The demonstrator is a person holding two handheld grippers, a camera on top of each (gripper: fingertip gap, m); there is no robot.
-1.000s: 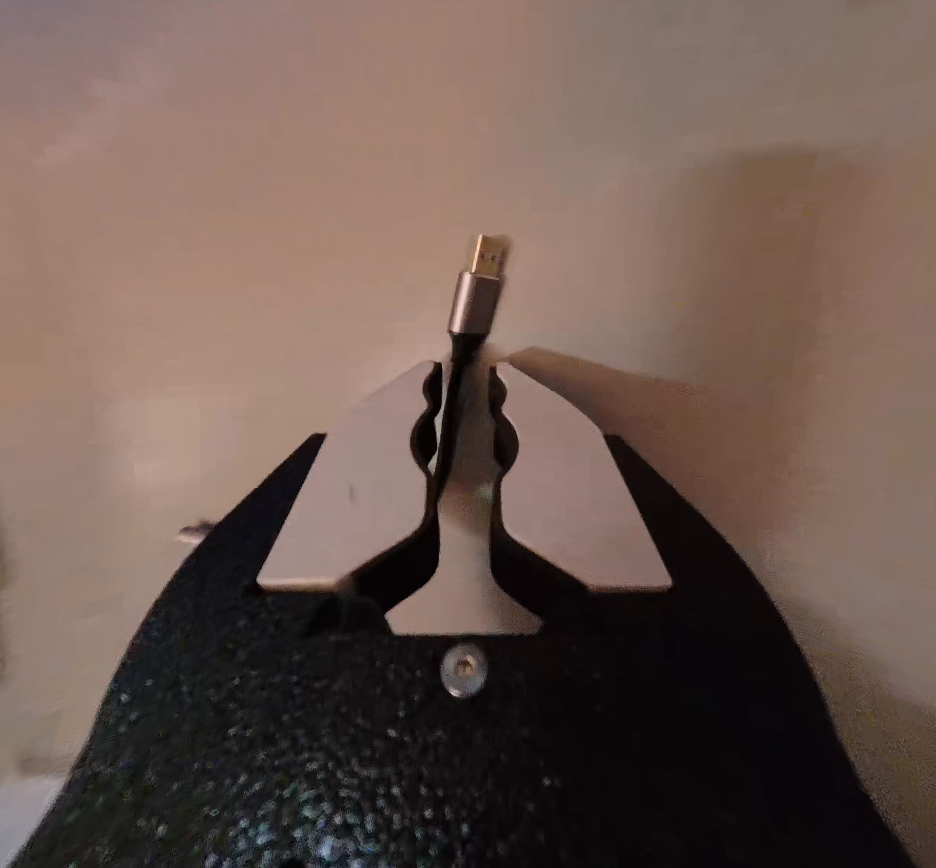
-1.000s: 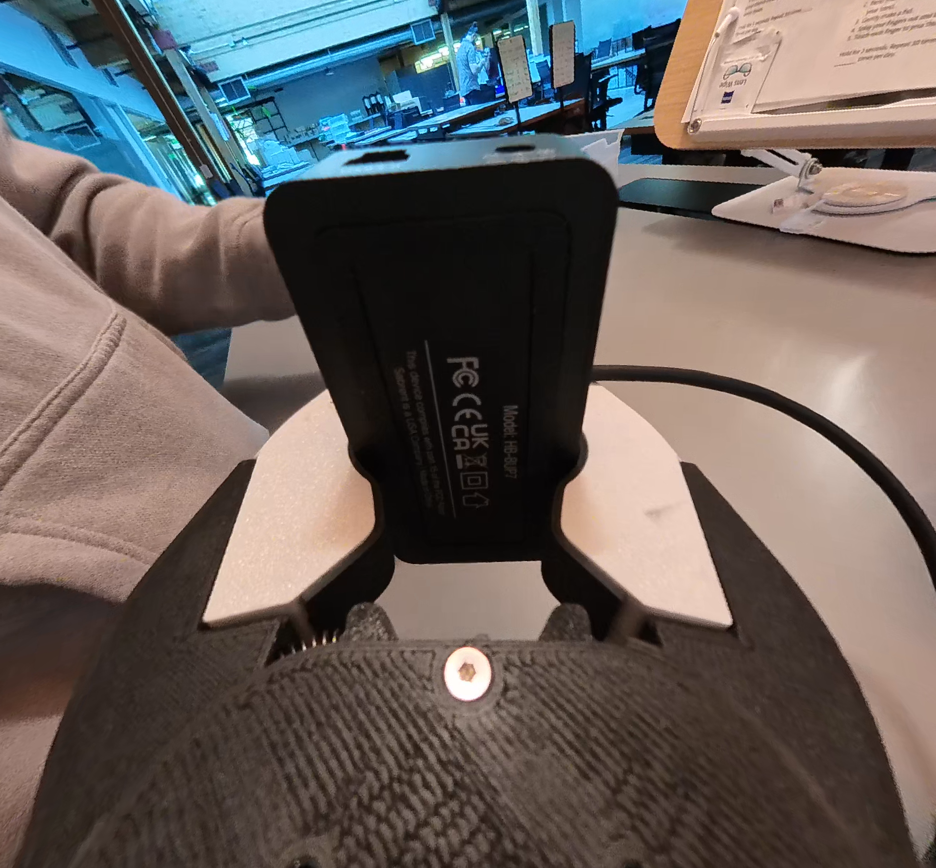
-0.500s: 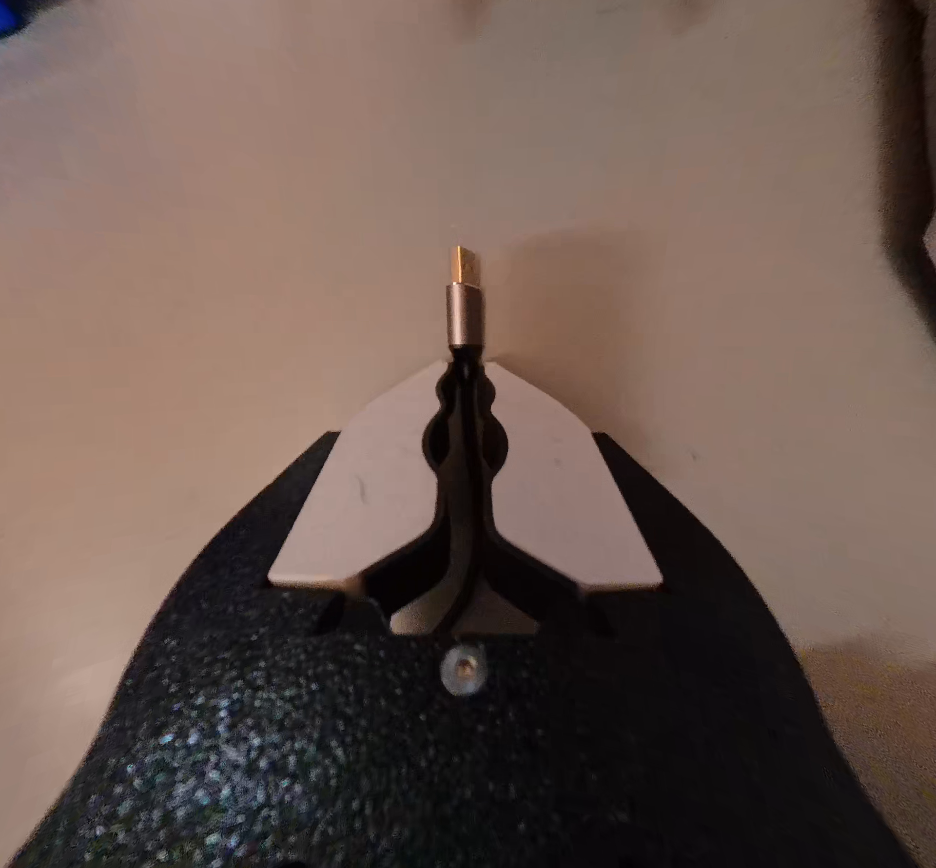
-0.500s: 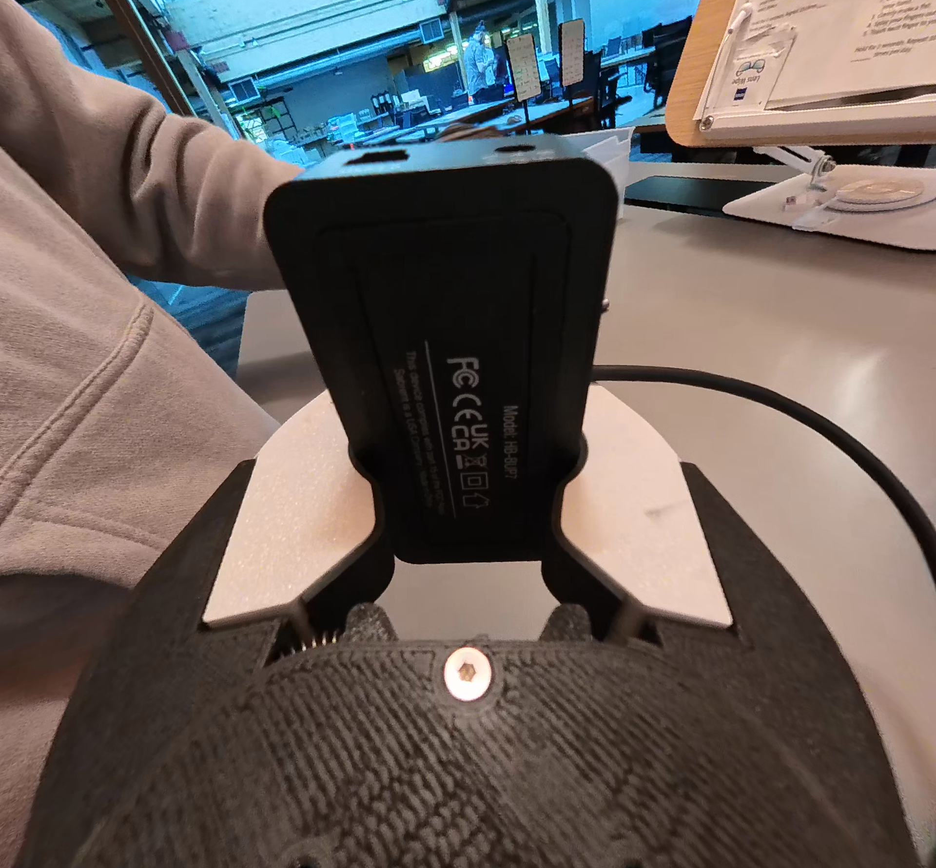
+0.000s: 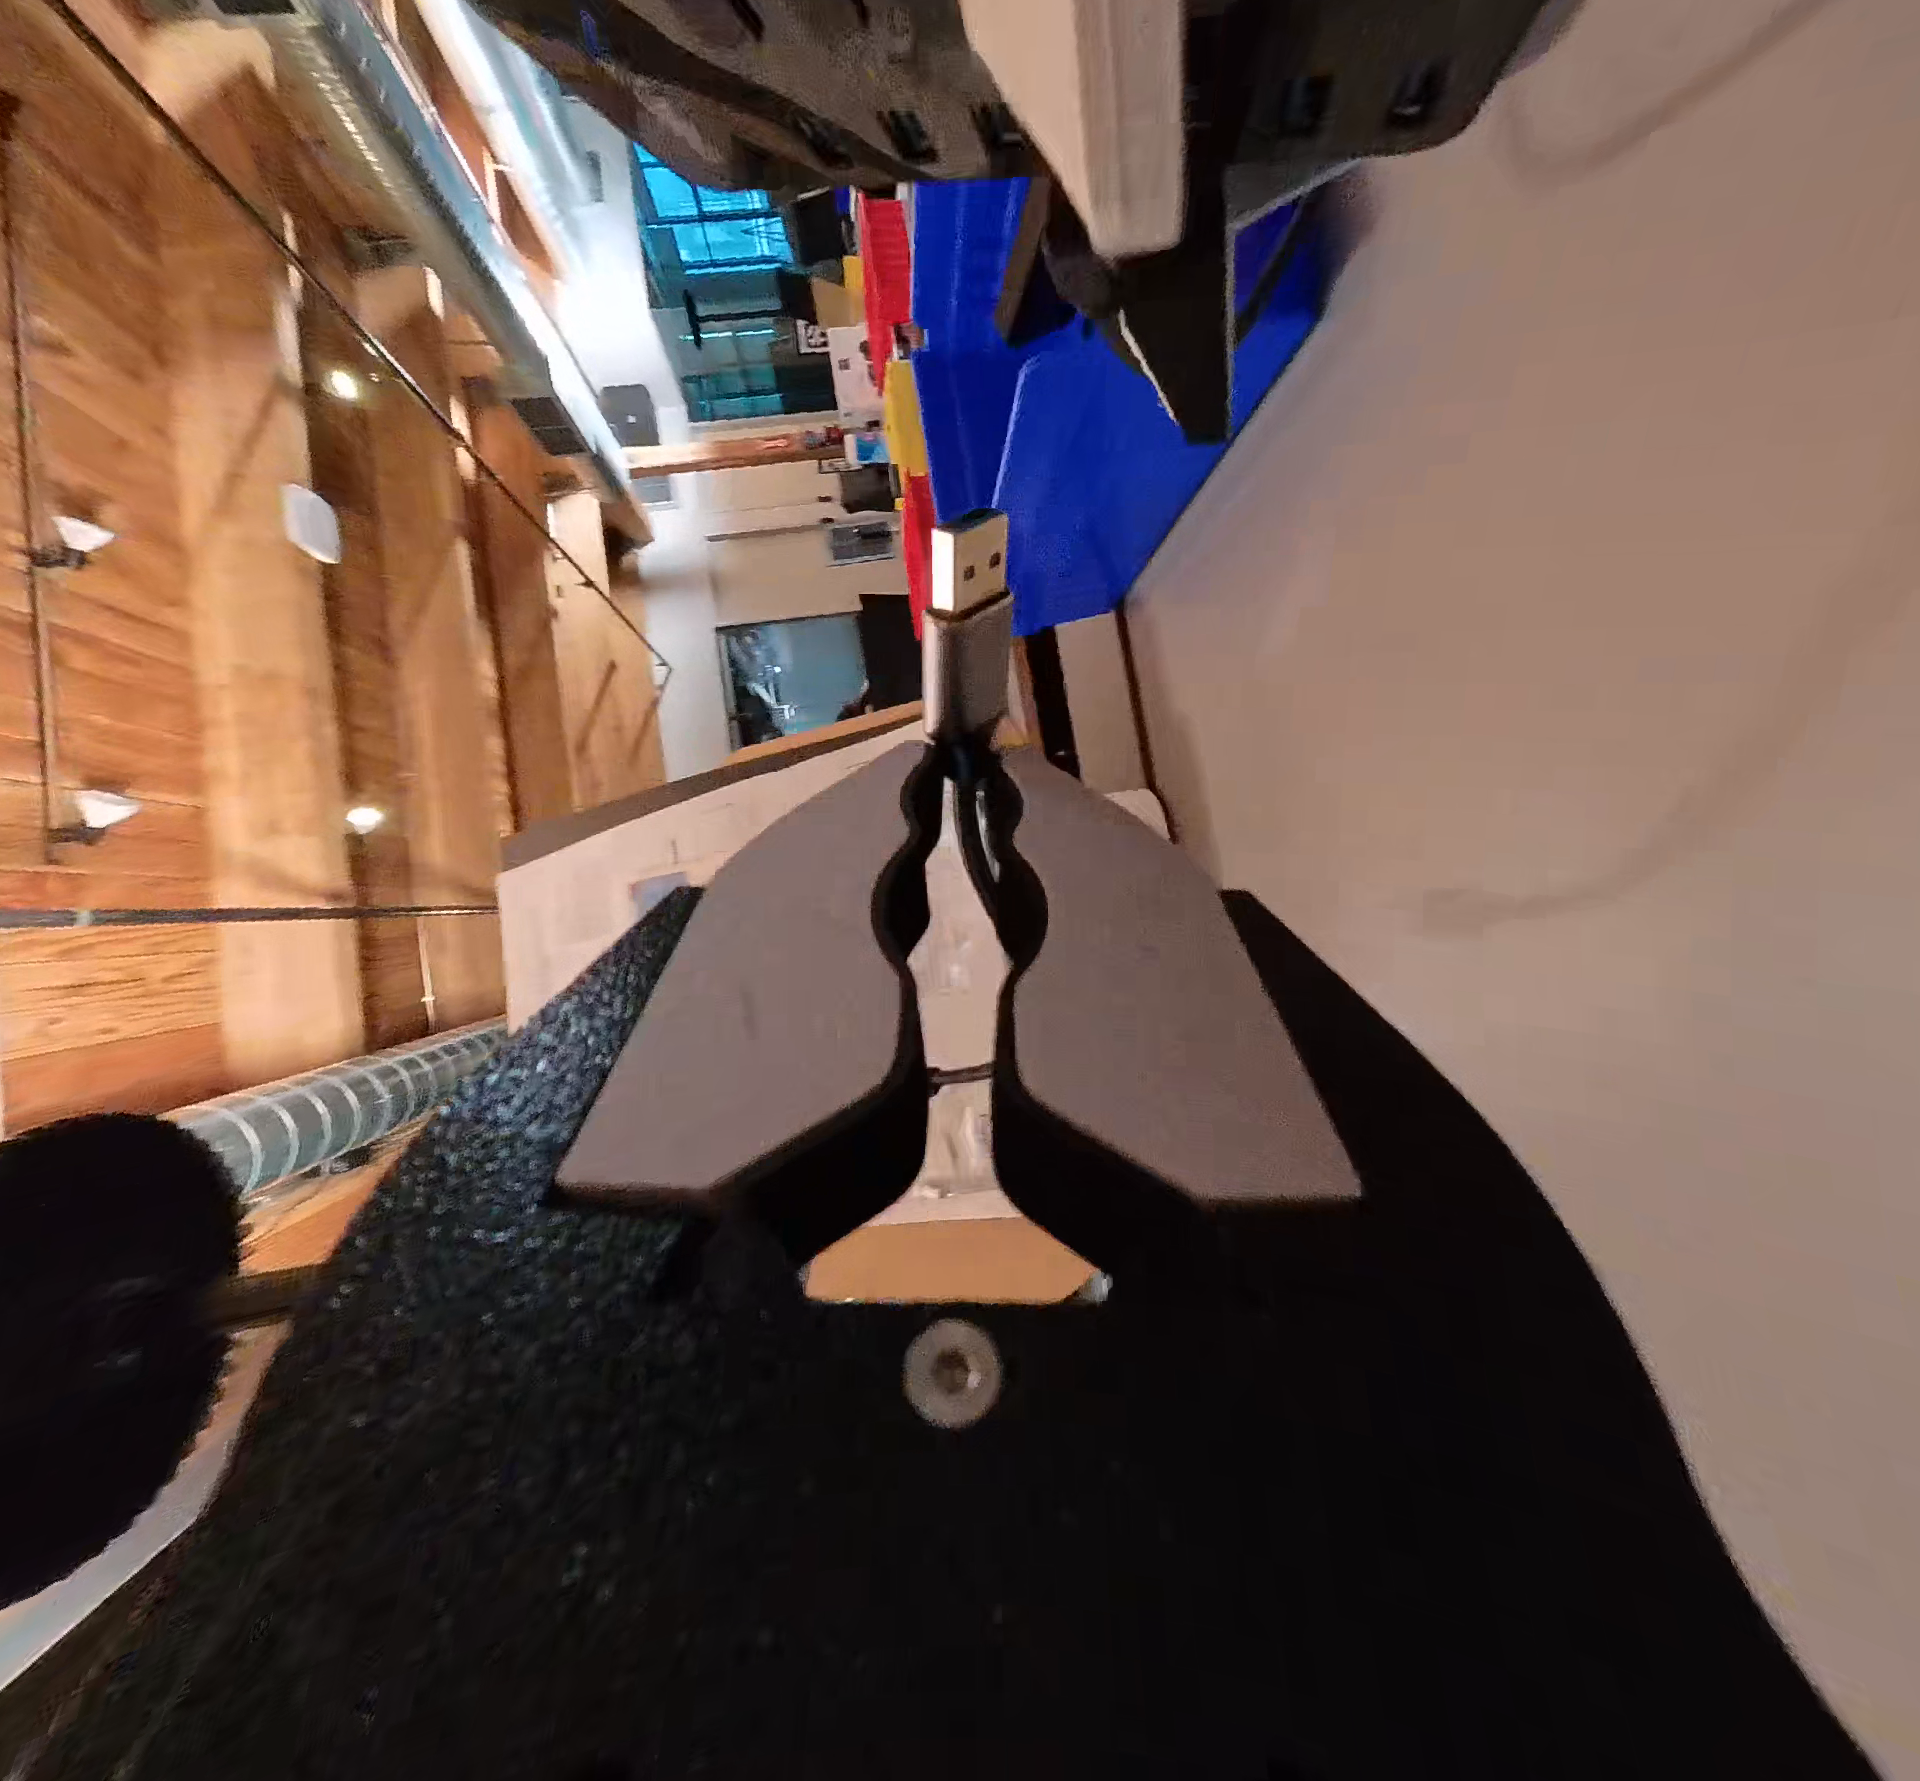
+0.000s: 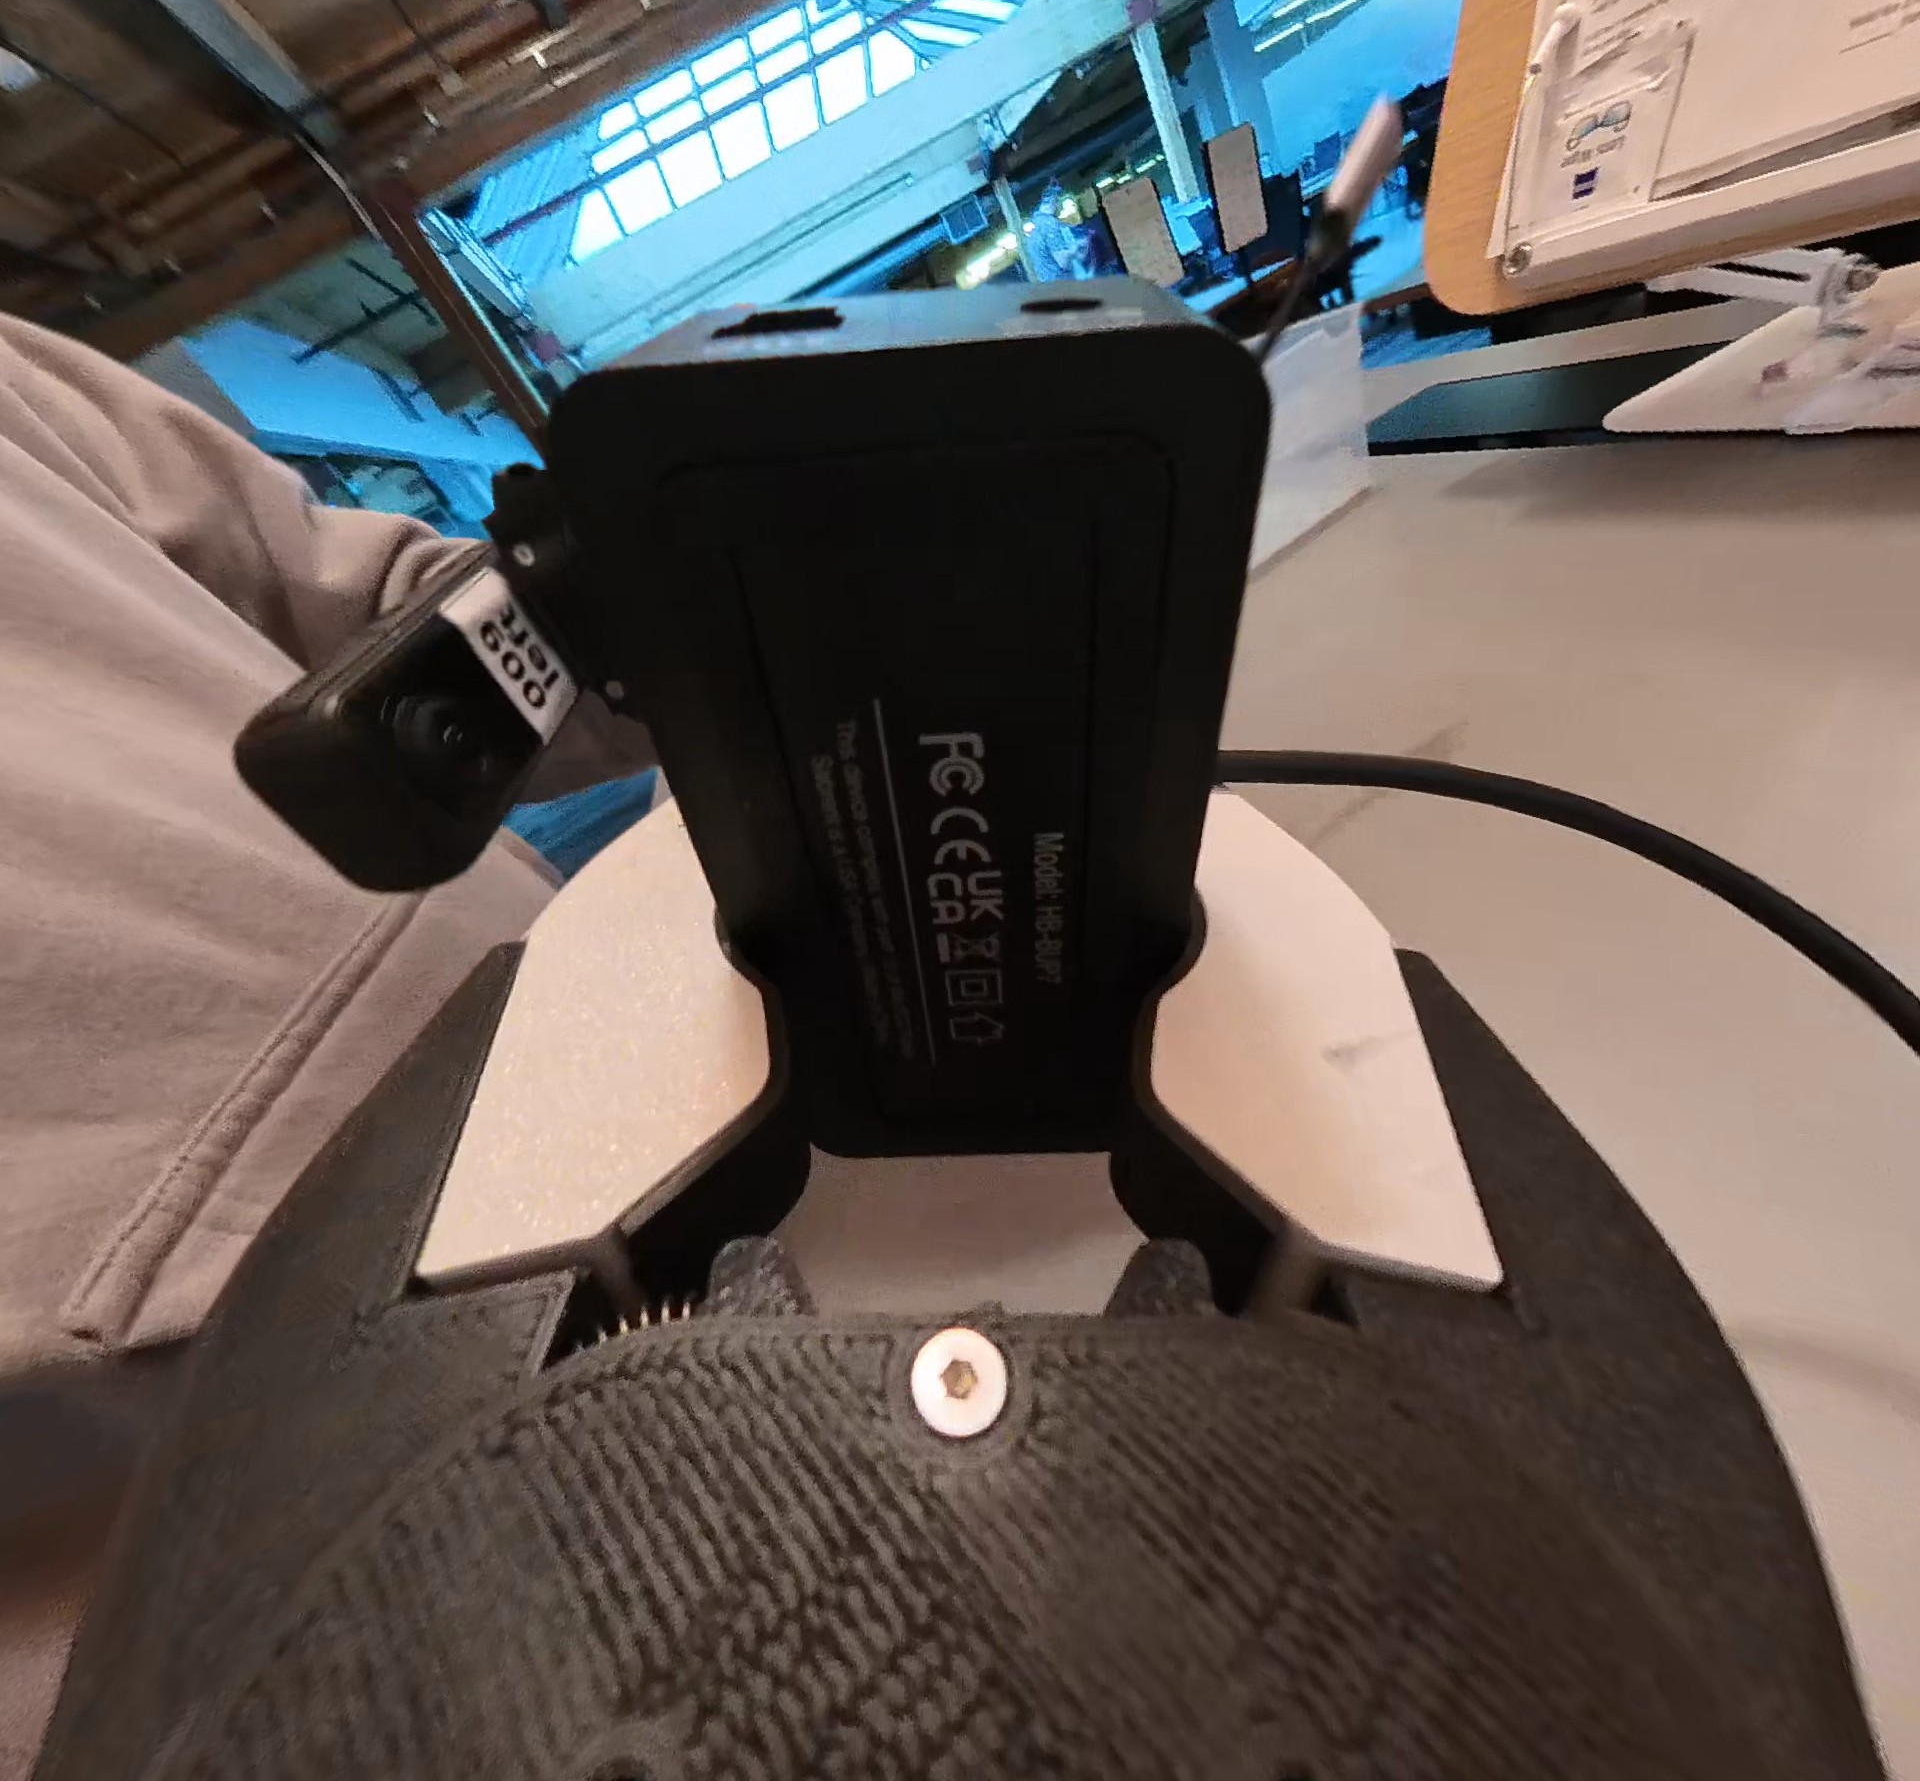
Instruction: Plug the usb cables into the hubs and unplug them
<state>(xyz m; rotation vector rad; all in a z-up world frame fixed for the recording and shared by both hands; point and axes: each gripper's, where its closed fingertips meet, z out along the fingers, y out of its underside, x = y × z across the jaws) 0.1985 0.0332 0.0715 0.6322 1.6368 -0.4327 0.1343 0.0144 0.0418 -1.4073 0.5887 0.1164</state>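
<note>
My right gripper [image 6: 956, 910] is shut on a black USB hub [image 6: 935, 692] and holds it upright above the table, label side towards the camera. The hub's own black cable [image 6: 1558, 817] runs off to the right. My left gripper [image 5: 961, 781] is shut on a black cable just behind its silver USB plug [image 5: 968, 630], which sticks out past the fingertips. In the left wrist view the hub [image 5: 790, 27] is at the top, port side showing, apart from the plug. In the right wrist view the plug [image 6: 1363, 157] shows beyond the hub's upper right corner.
The pale table [image 6: 1610, 640] lies under both grippers and fills the right of the left wrist view [image 5: 1558, 744]. A wooden board with papers [image 6: 1683, 69] stands at the back right. A person's grey sleeve [image 6: 156, 796] is at the left. Blue and red bins [image 5: 1081, 484] are farther off.
My left gripper has lifted off the table and turned to face the hub, still holding the cable. Its camera and the plug have come into the right wrist view. The hub has tilted slightly.
</note>
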